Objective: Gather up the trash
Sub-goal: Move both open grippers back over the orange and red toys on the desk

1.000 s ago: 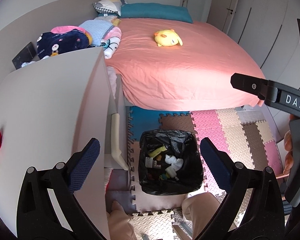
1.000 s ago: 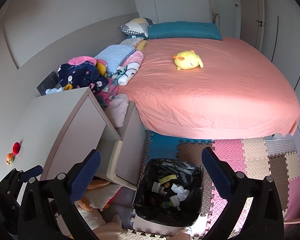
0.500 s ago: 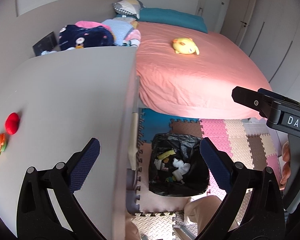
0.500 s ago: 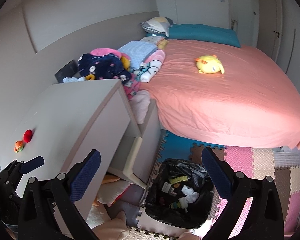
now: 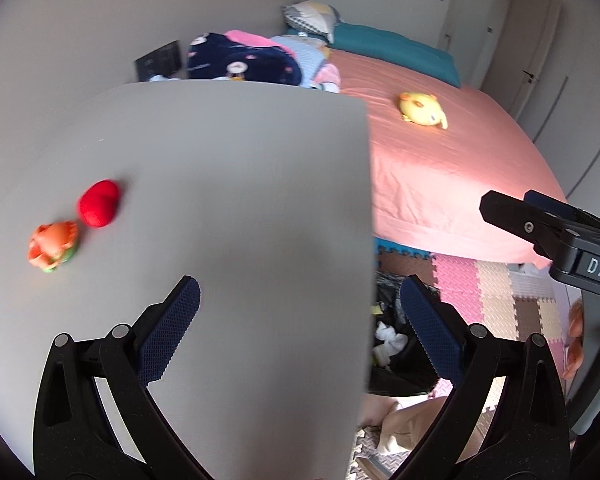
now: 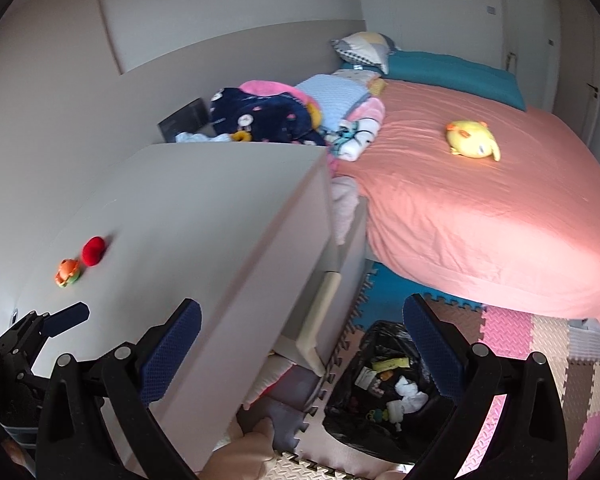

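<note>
My left gripper [image 5: 300, 312] hovers above the grey surface [image 5: 240, 184], jaws spread wide and gripping nothing. Near the surface's left edge lie a red heart-shaped piece [image 5: 99, 203] and, just beside it, an orange-and-green piece [image 5: 53, 246]; both appear blurred. My right gripper [image 6: 302, 338] is likewise held with jaws wide apart and empty, positioned over the surface's right edge and the floor. On the foam floor mat [image 6: 540, 344], beside the surface's right side and near the foot of the bed [image 6: 480, 208], stands the black-lined trash bin [image 6: 380, 396], containing white crumpled paper [image 6: 410, 394] and a yellow scrap [image 6: 388, 364]. A yellow plush toy [image 6: 472, 144] rests on the bed.
</note>
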Demonstrator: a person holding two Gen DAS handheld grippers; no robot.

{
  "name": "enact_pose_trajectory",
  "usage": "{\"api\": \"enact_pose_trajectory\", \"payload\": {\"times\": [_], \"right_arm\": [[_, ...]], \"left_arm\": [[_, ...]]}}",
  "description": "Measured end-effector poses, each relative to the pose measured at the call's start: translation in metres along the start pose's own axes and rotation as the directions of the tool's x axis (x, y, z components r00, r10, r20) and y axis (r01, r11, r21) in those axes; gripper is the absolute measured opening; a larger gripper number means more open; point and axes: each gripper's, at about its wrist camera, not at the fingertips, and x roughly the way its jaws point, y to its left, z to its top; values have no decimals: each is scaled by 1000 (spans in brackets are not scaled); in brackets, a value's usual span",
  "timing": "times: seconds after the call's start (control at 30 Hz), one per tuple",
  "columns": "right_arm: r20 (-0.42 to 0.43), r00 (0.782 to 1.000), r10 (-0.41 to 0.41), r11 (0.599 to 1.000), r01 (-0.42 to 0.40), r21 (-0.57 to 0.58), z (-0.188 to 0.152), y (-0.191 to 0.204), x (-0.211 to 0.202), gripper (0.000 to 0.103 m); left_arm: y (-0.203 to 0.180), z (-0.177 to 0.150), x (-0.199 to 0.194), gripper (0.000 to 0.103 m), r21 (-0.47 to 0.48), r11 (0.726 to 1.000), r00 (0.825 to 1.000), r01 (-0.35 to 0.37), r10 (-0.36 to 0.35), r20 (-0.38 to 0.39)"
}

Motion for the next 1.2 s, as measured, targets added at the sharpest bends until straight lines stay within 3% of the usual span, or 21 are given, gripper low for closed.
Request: {"api": "enact_pose_trajectory", "payload": {"times": [0.5,0.87,1.2], "right_arm": [[-43,996,83,991,-87,-104,15,76,36,100],[-107,981,162,970,-178,-165,28,138,74,100],[-158,963,220,949,-249,-192,38,187,108,100]], "left_arm": [[80,-14,-17,97,-114,989,996,-92,93,4],[148,-12,-14,97,-174,971,987,-162,163,-10],[186,-6,-5,97,-176,962,977,-211,212,-10]]}}
